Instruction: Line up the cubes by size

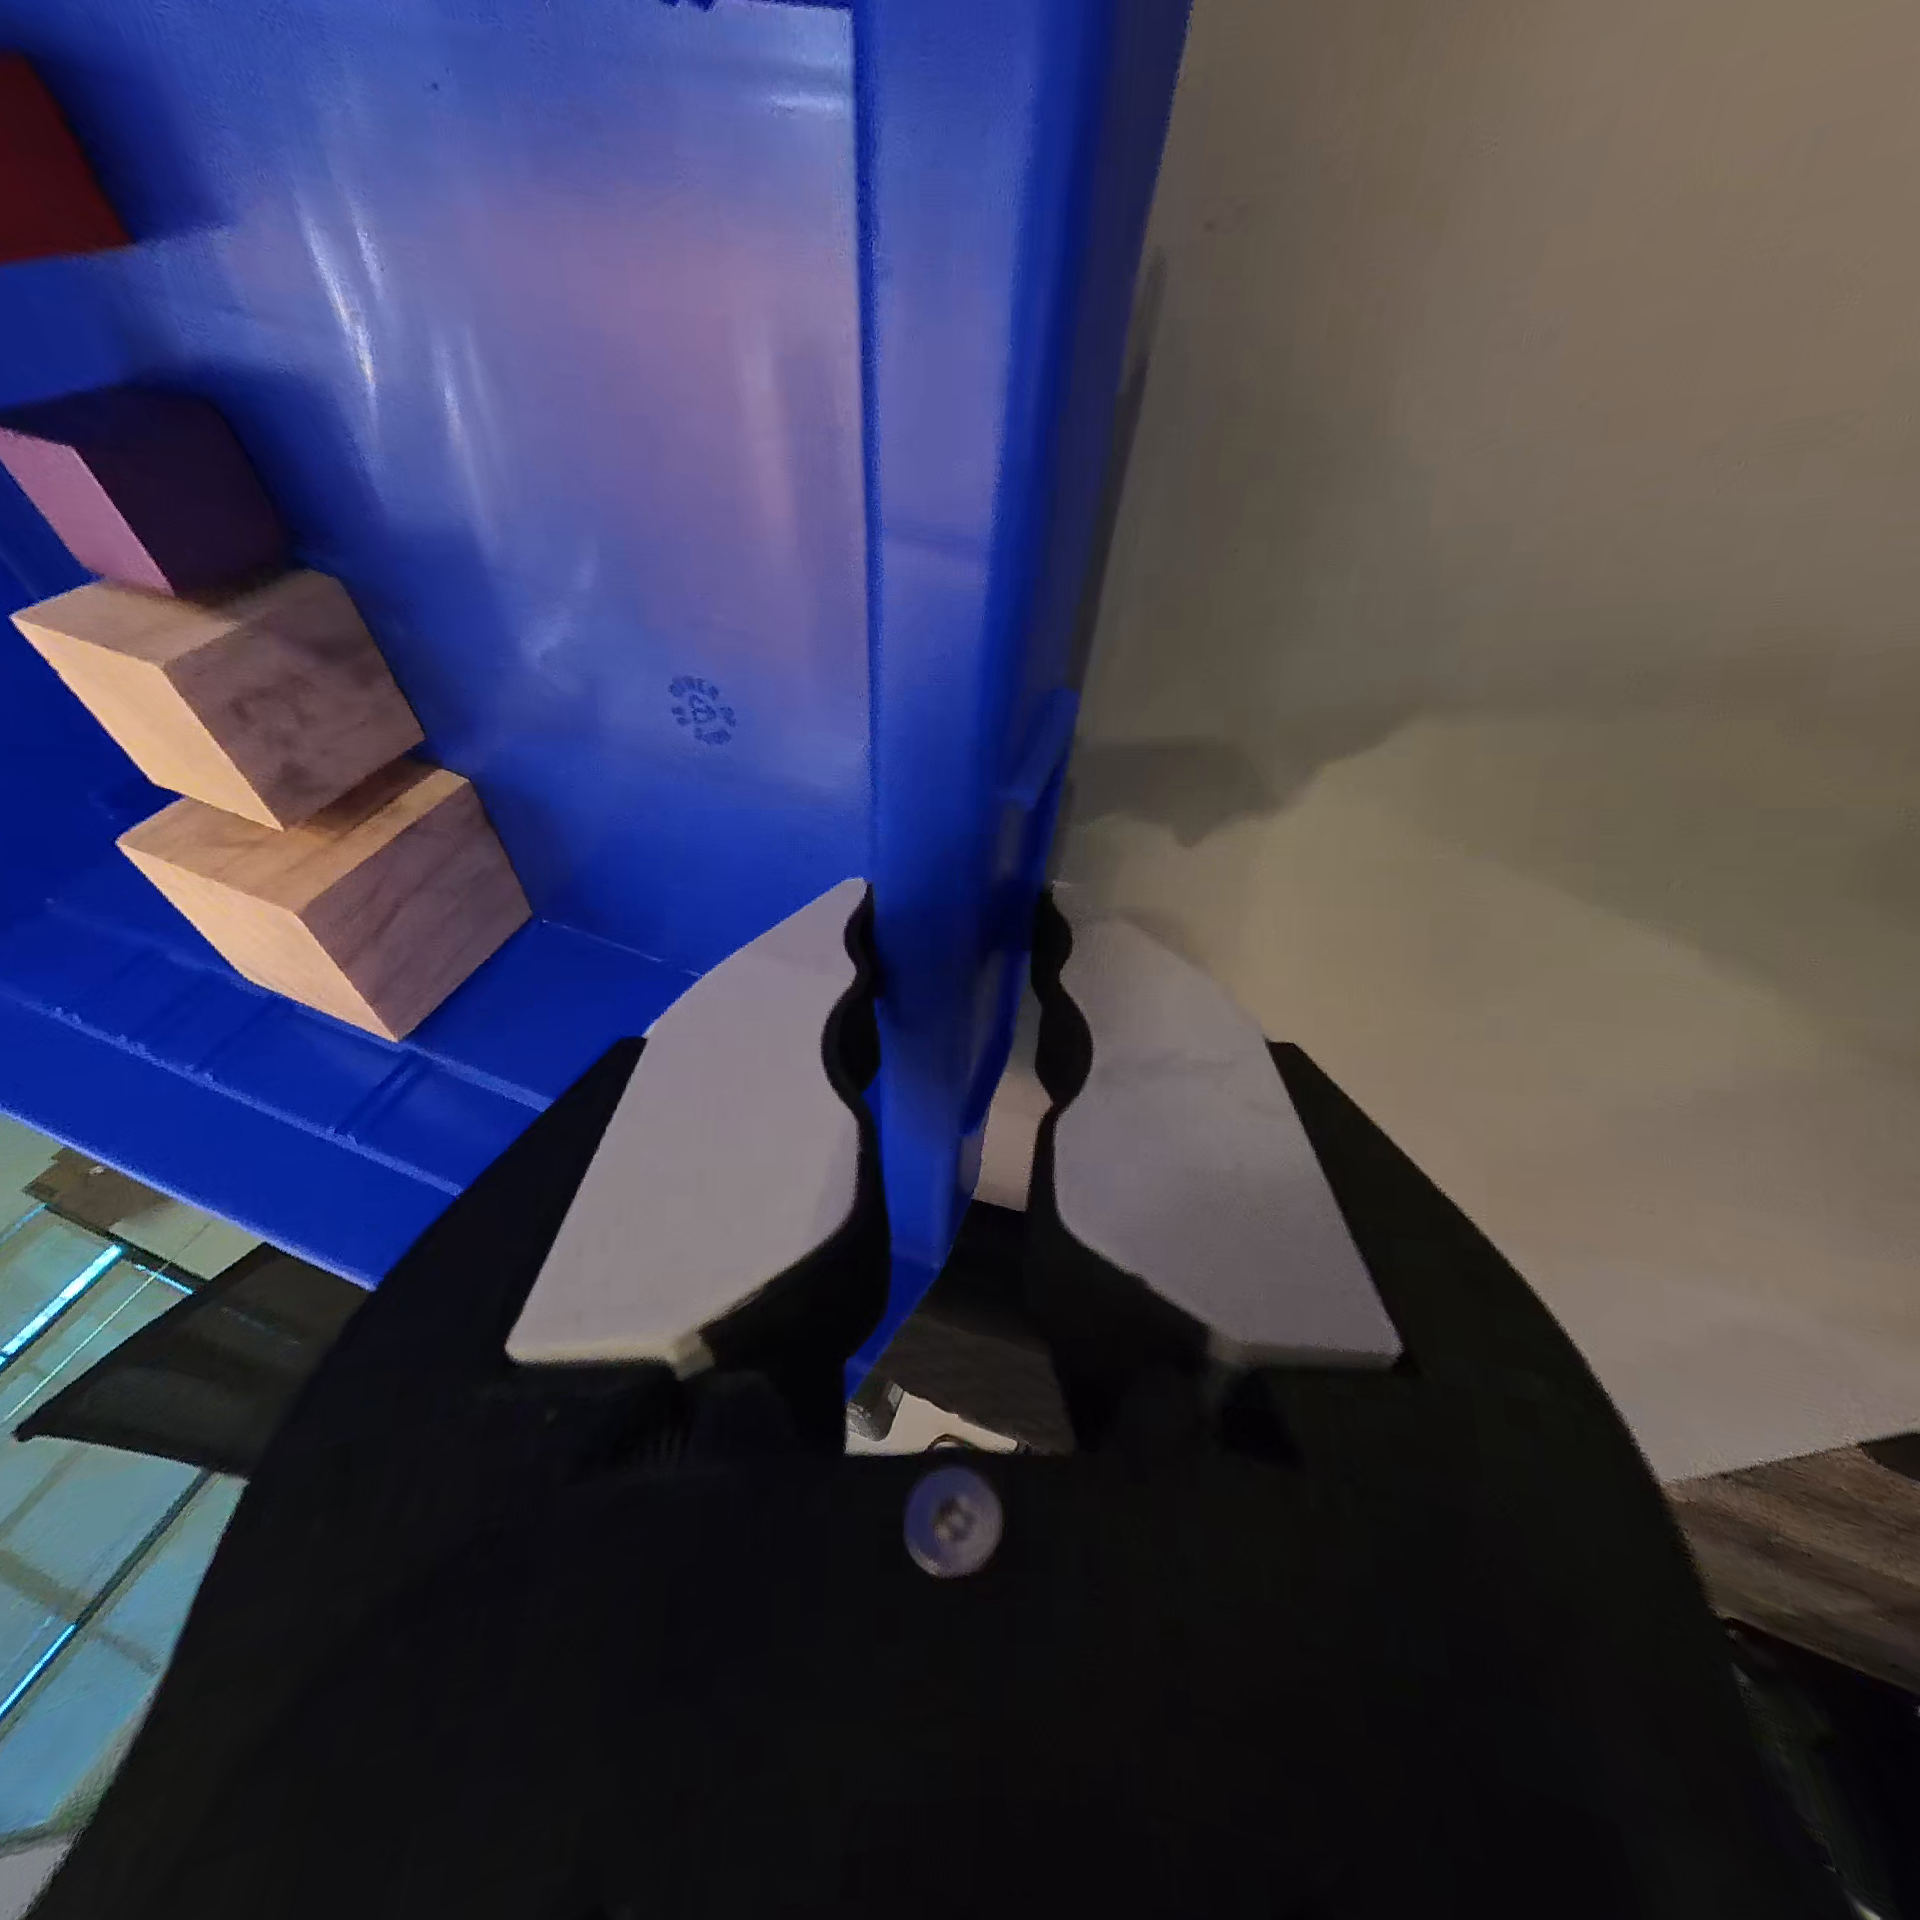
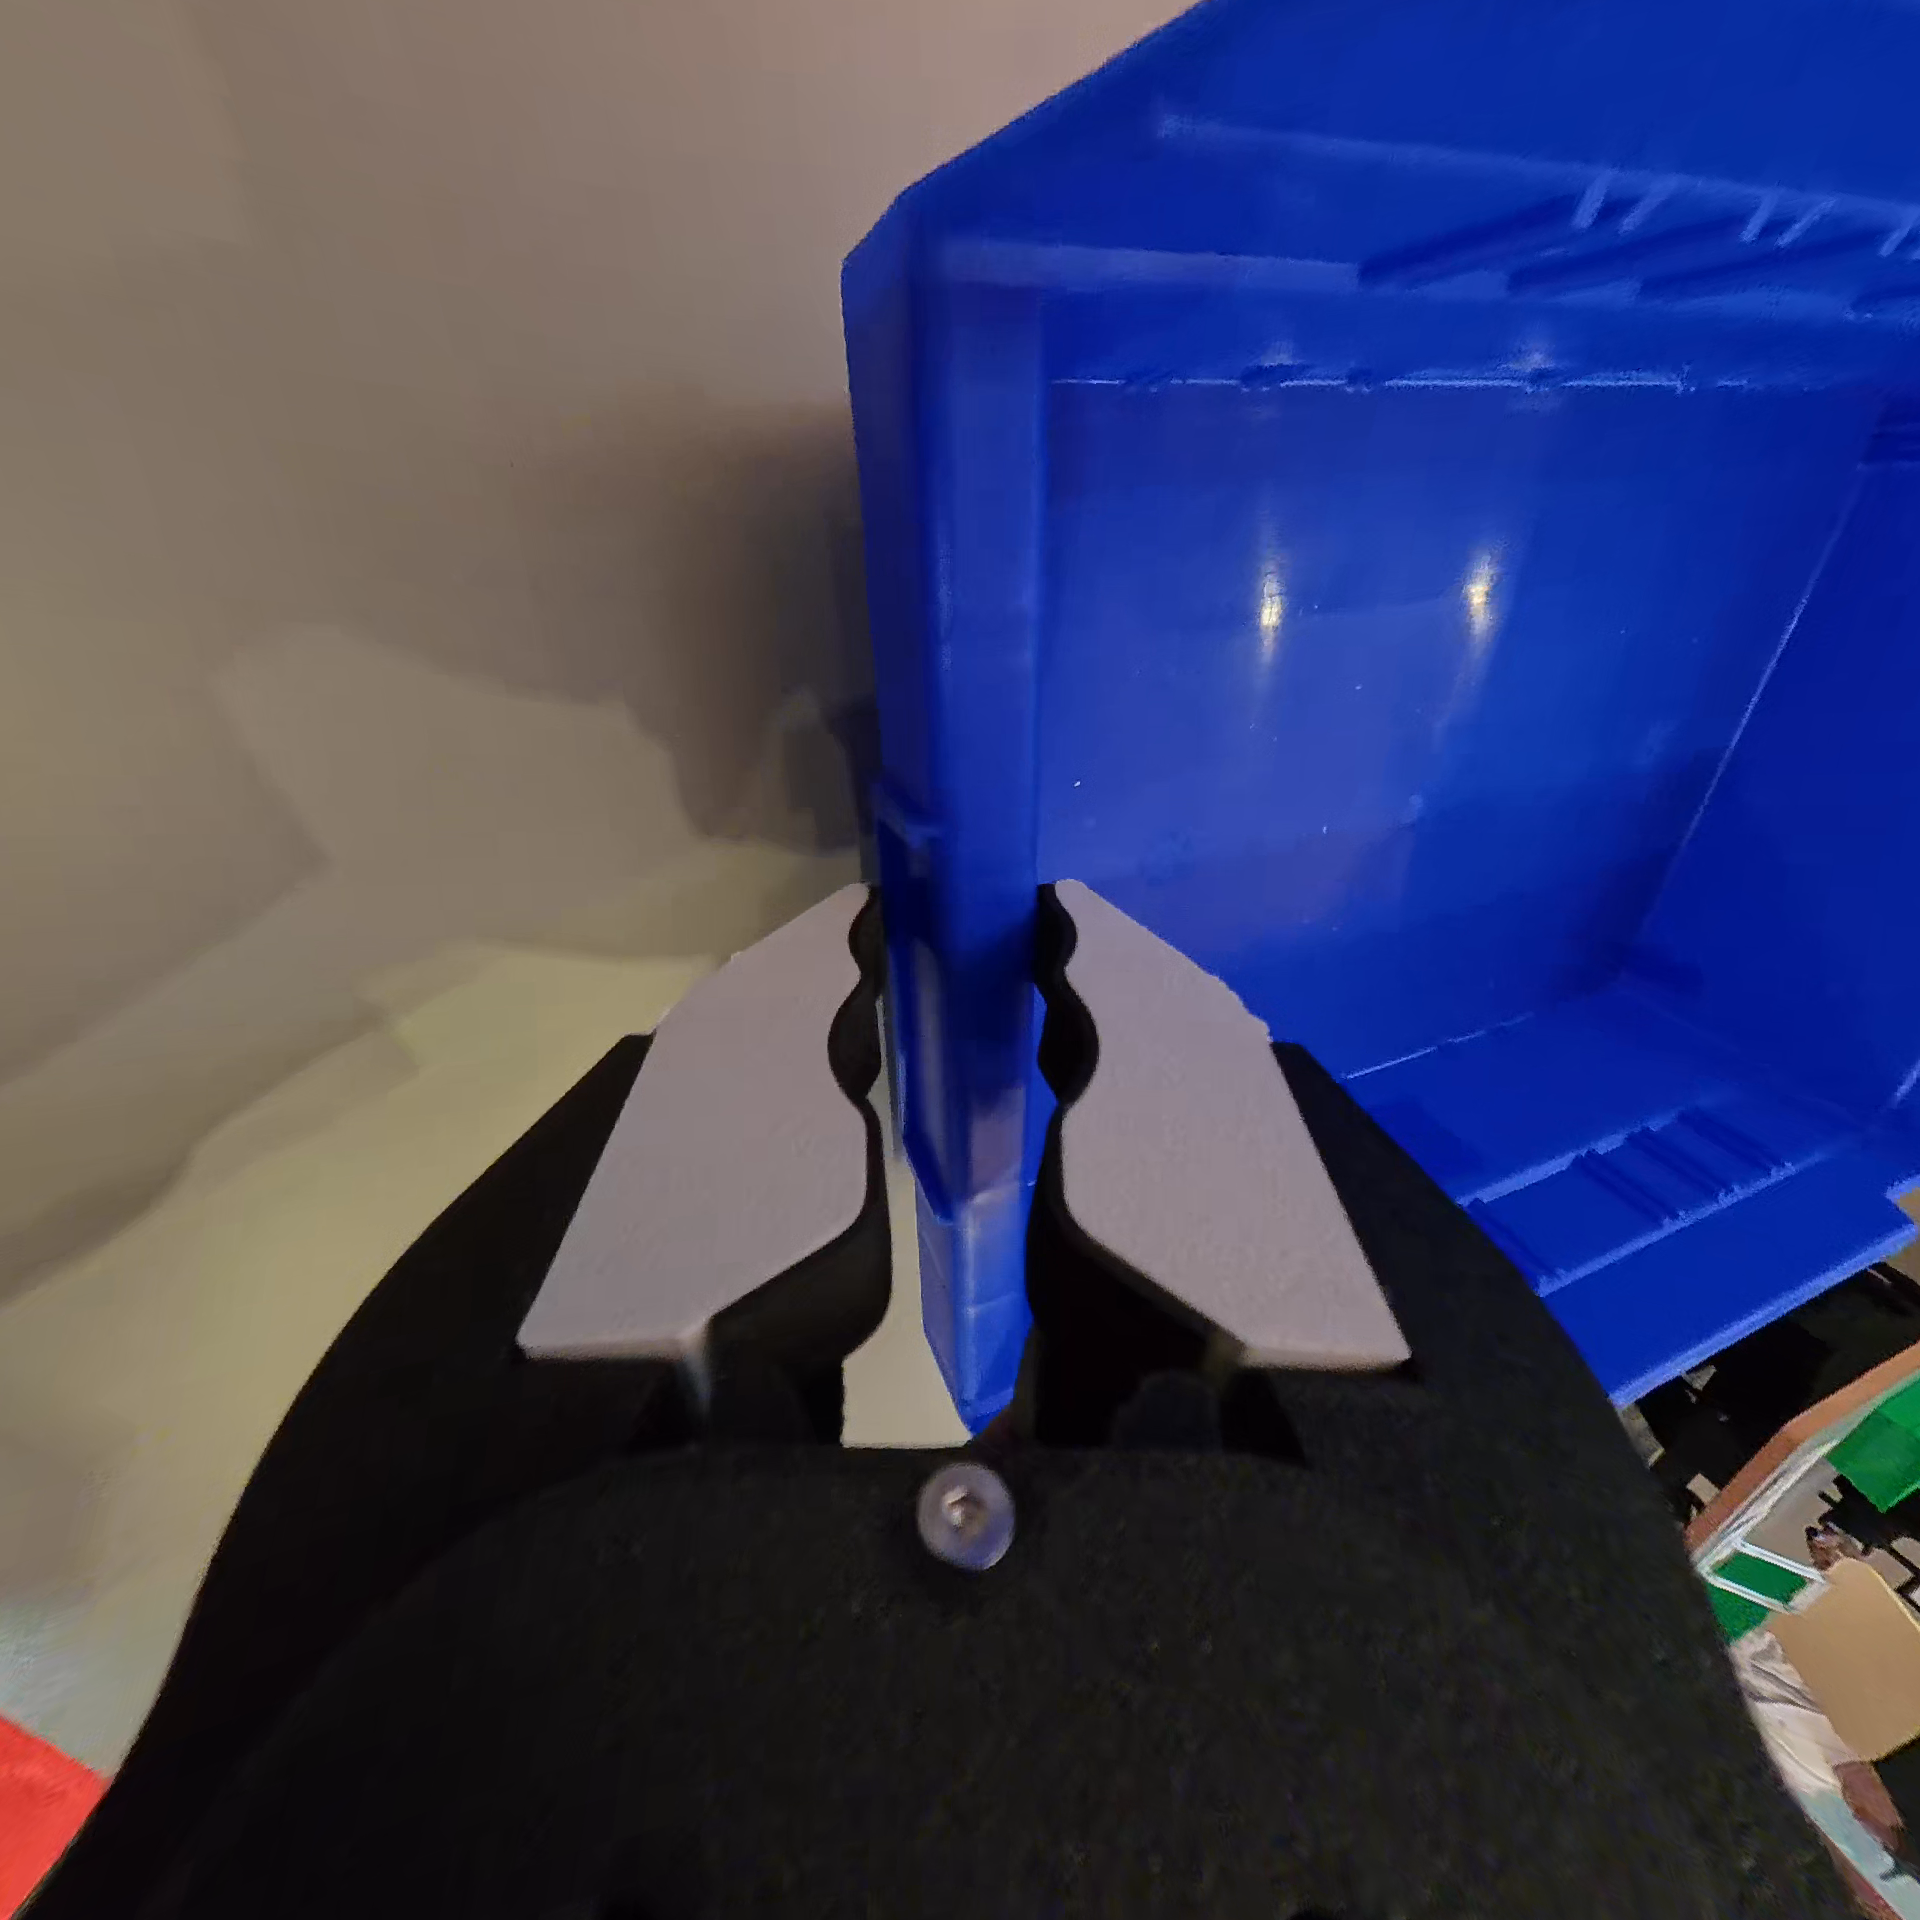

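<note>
A blue plastic bin is tipped up in front of me. In the left wrist view several cubes lie inside it at the left: a red one, a purple one and two bare wooden ones, touching each other in a row. My left gripper is shut on the bin's side wall, one pad inside and one outside. My right gripper is shut on the bin's other side wall in the same way. The part of the bin's inside that the right wrist view shows holds no cube.
A pale beige surface fills the space beyond the bin in both views. A glassy greenish area lies at the lower left of the left view. A red patch and green and brown clutter sit at the right view's bottom corners. The tips of one gripper are about 60 cm away from the tips of the other.
</note>
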{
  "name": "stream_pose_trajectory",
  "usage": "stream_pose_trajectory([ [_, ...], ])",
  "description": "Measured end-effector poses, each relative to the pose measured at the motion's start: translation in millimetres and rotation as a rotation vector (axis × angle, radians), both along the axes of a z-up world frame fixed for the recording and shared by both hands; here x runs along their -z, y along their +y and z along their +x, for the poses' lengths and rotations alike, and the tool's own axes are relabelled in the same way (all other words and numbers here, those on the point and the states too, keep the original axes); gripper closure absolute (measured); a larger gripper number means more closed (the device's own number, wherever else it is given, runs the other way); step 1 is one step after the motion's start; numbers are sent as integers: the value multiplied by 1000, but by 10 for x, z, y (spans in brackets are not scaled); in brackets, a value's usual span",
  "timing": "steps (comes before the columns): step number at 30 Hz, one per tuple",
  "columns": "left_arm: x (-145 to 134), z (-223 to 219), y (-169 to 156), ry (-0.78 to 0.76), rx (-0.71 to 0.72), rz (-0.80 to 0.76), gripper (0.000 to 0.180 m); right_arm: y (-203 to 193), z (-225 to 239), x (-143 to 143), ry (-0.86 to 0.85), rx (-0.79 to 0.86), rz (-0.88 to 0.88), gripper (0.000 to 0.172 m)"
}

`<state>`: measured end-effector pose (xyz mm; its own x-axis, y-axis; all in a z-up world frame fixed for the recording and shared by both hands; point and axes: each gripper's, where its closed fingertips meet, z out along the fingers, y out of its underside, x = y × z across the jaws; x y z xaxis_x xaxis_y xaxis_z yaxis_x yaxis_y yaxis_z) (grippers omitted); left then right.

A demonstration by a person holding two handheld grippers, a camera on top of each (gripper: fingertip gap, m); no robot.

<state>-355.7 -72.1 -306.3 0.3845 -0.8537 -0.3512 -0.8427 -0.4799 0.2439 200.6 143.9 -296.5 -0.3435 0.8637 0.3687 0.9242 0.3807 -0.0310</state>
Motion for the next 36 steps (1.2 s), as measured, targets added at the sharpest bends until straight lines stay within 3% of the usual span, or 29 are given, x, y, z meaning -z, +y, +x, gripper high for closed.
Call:
stream_pose_trajectory([
  [14,4,-434,337,17,-21,-10,154,749,123,5,1,34,5,145],
  [36,12,-742,543,19,-32,-27,154,1180,129,9,-17,14,-1,145],
])
